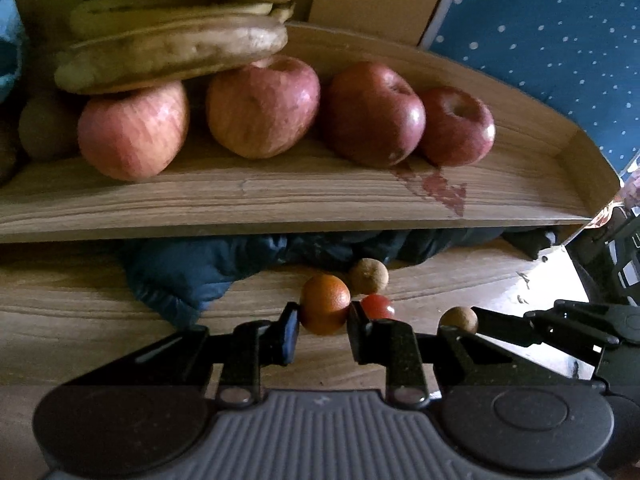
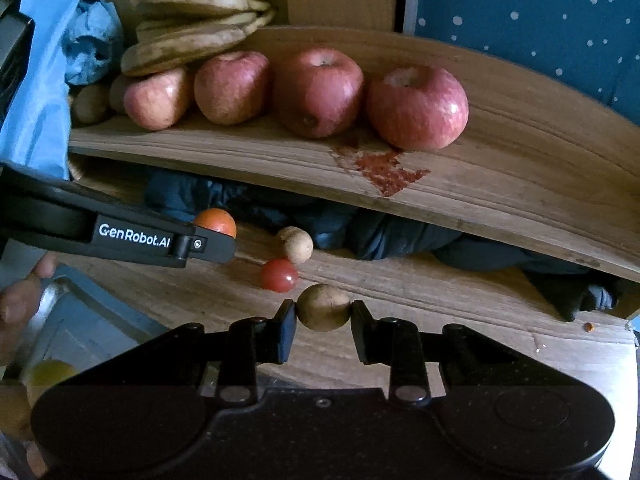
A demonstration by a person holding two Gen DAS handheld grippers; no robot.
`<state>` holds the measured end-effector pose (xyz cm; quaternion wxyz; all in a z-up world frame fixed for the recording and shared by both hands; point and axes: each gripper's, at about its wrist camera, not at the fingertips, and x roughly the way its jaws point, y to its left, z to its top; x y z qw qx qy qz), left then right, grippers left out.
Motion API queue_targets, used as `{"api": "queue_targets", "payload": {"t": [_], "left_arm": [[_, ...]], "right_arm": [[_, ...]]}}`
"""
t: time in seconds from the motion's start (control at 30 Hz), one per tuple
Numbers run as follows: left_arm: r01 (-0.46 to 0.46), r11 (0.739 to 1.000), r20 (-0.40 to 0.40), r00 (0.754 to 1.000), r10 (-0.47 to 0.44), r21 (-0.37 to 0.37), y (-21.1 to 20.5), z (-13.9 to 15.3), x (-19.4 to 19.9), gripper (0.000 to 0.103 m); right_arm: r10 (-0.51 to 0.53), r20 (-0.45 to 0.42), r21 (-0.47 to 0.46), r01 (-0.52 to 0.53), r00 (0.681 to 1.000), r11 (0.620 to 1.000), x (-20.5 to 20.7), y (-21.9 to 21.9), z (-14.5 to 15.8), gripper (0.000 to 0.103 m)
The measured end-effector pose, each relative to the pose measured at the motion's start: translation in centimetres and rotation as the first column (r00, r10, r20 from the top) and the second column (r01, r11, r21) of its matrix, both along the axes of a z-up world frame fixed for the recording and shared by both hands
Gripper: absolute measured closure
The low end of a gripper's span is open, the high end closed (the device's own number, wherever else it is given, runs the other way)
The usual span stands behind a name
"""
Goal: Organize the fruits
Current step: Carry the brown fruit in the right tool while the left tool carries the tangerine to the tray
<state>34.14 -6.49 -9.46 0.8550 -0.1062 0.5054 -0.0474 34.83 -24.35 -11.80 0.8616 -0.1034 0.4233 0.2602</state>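
Note:
My left gripper [image 1: 323,314] is shut on a small orange fruit [image 1: 325,304], which also shows in the right wrist view as the orange fruit [image 2: 216,222] at the tip of that gripper. My right gripper [image 2: 323,312] is shut on a small round brown fruit [image 2: 323,307], seen from the left as the brown fruit [image 1: 459,319]. On the wooden surface [image 2: 380,300] beyond lie a red cherry tomato [image 2: 279,275] and another brown fruit [image 2: 296,244]. Several red apples [image 1: 260,108] and a bunch of bananas [image 1: 176,28] rest on the raised wooden tray [image 1: 280,196].
A red stain [image 2: 384,172] marks the tray front. Dark blue cloth [image 1: 192,272] is bunched under the tray. A metal tray [image 2: 72,320] with a yellow-green fruit [image 2: 50,374] sits at lower left, next to a hand [image 2: 20,304]. Blue dotted fabric [image 1: 560,40] lies behind.

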Motion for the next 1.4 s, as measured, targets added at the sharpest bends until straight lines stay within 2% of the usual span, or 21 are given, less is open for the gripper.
{"api": "queue_targets", "payload": {"t": [0.77,1.13,1.4], "left_arm": [[0.028,0.999,0.026,0.999,-0.028,0.018,-3.1,2.9,-6.8,0.075],[0.019,0.999,0.022,1.0,-0.02,0.033,-3.9,3.4,-10.7,0.075],[-0.007,0.999,0.007,1.0,0.007,0.042,-4.2,3.5,-13.3,0.075]], "right_arm": [[0.091,0.064,0.025,-0.093,0.994,0.995,-8.2,-3.0,3.1,0.072],[0.179,0.091,0.011,-0.181,0.98,0.983,-12.2,-4.3,3.7,0.072],[0.235,0.07,0.012,-0.236,0.97,0.972,-14.5,-5.0,3.2,0.072]]}}
